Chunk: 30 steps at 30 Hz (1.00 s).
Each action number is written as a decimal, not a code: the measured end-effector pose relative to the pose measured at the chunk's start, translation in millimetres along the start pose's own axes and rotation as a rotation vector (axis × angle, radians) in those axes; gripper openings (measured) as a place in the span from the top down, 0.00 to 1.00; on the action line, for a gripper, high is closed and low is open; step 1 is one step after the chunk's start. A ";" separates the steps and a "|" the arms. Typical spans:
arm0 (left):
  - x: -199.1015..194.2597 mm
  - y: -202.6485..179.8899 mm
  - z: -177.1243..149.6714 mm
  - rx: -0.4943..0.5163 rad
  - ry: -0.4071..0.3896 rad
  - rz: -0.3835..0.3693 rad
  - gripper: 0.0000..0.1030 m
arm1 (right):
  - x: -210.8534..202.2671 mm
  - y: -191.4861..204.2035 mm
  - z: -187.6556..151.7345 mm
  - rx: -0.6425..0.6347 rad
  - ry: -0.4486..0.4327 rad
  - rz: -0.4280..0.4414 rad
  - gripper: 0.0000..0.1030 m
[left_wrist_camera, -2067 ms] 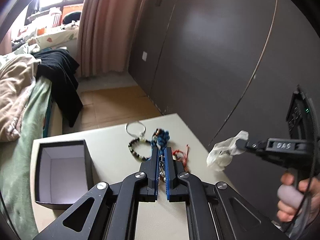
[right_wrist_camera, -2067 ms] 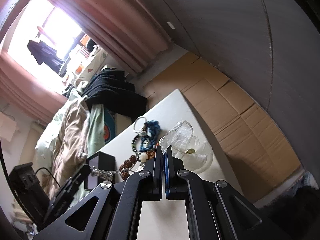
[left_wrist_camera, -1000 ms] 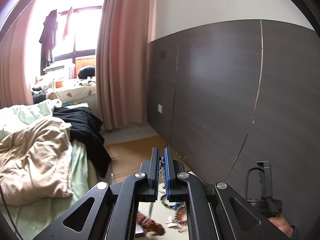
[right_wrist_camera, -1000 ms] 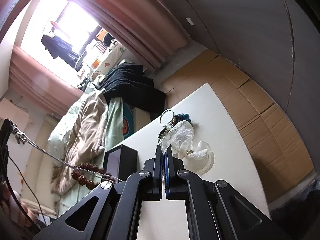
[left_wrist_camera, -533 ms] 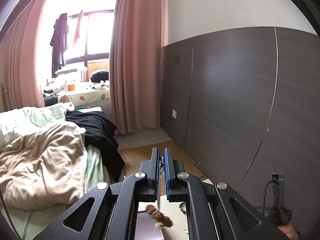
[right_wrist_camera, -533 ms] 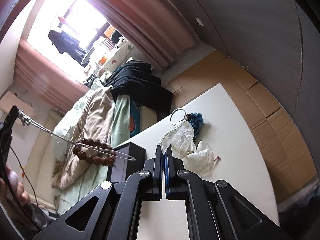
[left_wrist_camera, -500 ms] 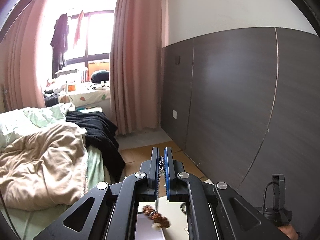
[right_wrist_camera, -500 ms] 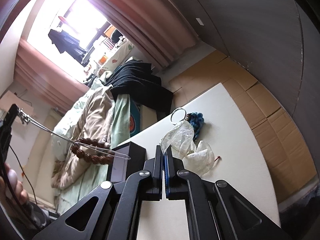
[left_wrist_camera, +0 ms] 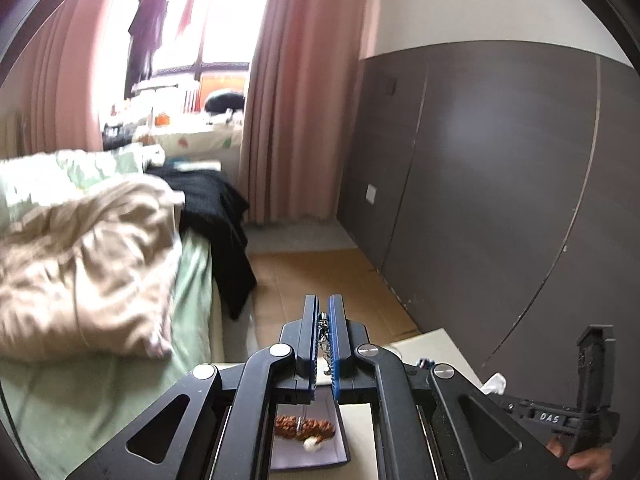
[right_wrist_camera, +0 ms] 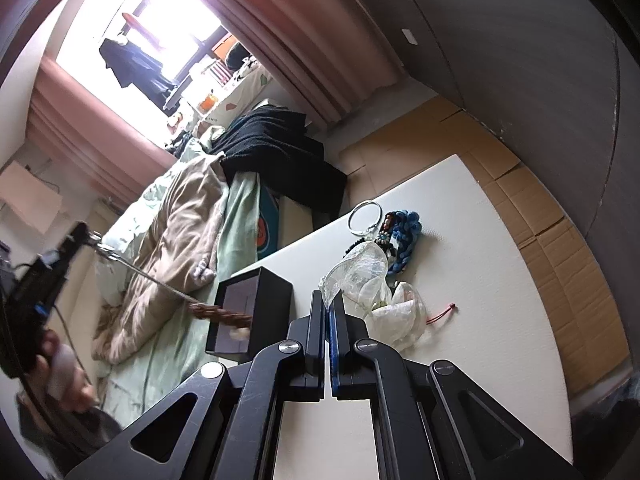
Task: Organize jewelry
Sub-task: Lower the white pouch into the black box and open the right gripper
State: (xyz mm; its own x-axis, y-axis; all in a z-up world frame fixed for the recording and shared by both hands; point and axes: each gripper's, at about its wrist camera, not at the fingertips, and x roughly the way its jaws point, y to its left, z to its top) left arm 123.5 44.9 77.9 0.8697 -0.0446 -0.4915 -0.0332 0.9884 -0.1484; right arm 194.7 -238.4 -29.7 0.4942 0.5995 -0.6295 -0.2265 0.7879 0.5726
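Note:
My left gripper (left_wrist_camera: 323, 305) is shut on a silver chain (left_wrist_camera: 323, 334). From the chain hangs a brown bead bracelet (left_wrist_camera: 306, 427) with a white bead, low inside the open black box (left_wrist_camera: 344, 446) with a lavender lining. In the right wrist view the chain (right_wrist_camera: 152, 276) slants from the left gripper (right_wrist_camera: 80, 235) down to the beads (right_wrist_camera: 221, 316) at the box (right_wrist_camera: 276, 300) mouth. My right gripper (right_wrist_camera: 329, 301) is shut on a crumpled clear plastic bag (right_wrist_camera: 360, 268), held just above the white table (right_wrist_camera: 480, 280).
On the table beyond the bag lie a silver bangle (right_wrist_camera: 364, 212), a blue bead bracelet (right_wrist_camera: 406, 236), a second clear bag (right_wrist_camera: 402, 316) and a red cord (right_wrist_camera: 440, 314). A bed with rumpled covers (right_wrist_camera: 180, 232) runs along the table's left side. A dark panelled wall (left_wrist_camera: 500, 180) stands right.
My left gripper has come down and nearer the table, and the brown beads on the chain have sunk from beside the box into it. The right gripper still holds the bag, barely shifted.

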 end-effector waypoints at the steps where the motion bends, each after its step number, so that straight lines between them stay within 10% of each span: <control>1: 3.3 3.4 -6.3 -0.017 0.005 -0.005 0.96 | 1.1 1.2 -0.3 -0.002 0.001 -0.002 0.97; 15: 48.3 55.3 -77.3 -0.259 0.182 -0.018 0.91 | 16.8 30.1 -12.5 -0.079 -0.001 0.024 0.97; 20: 37.8 59.2 -84.2 -0.322 0.182 -0.021 0.18 | 23.2 49.2 -15.9 -0.089 -0.018 0.089 0.97; 30: 13.4 84.5 -90.8 -0.390 0.147 0.000 0.16 | 46.7 90.8 -26.7 -0.121 -0.025 0.193 0.97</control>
State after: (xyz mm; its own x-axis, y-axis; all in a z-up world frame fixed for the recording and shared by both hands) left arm 87.6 114.6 -19.1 0.7910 -0.0927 -0.6048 -0.2421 0.8603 -0.4486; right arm 174.8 -135.2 -21.1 0.4518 0.7386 -0.5003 -0.4174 0.6706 0.6132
